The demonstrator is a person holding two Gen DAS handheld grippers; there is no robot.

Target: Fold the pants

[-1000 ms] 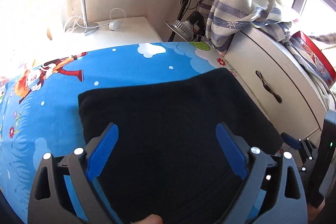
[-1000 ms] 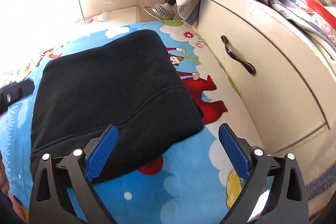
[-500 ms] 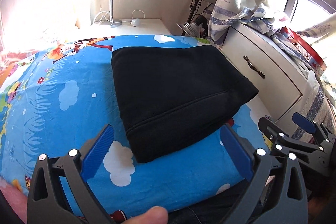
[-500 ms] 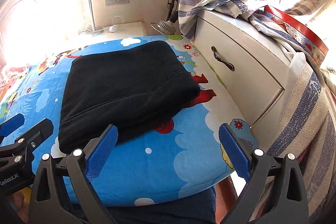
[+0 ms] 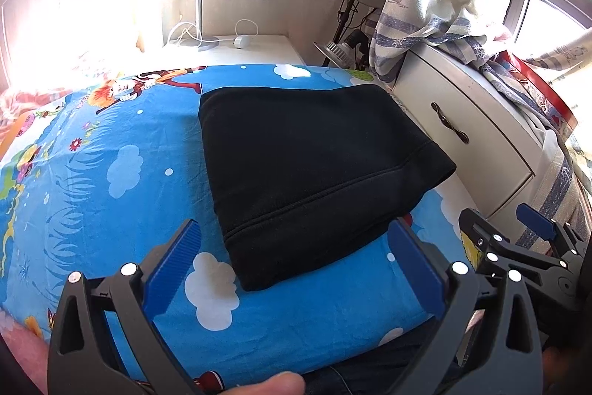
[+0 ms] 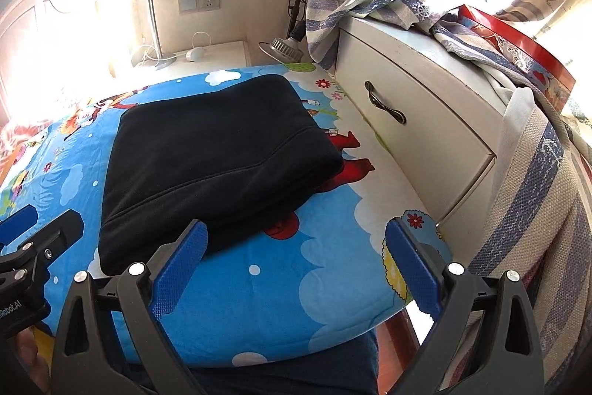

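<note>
Left wrist view: the folded black pants (image 5: 310, 169) lie on the blue cartoon bedsheet (image 5: 111, 180), ahead of the left gripper (image 5: 296, 265), whose jaws spread wide and hold nothing. Right wrist view: the pants (image 6: 211, 158) sit ahead and left of the right gripper (image 6: 296, 261), also wide and empty.

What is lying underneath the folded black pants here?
The black pants rest folded on a blue cartoon-print sheet, whose clouds and a red figure poke out at their edges. The print directly beneath is covered. Both grippers hang open, clear of them.
</note>
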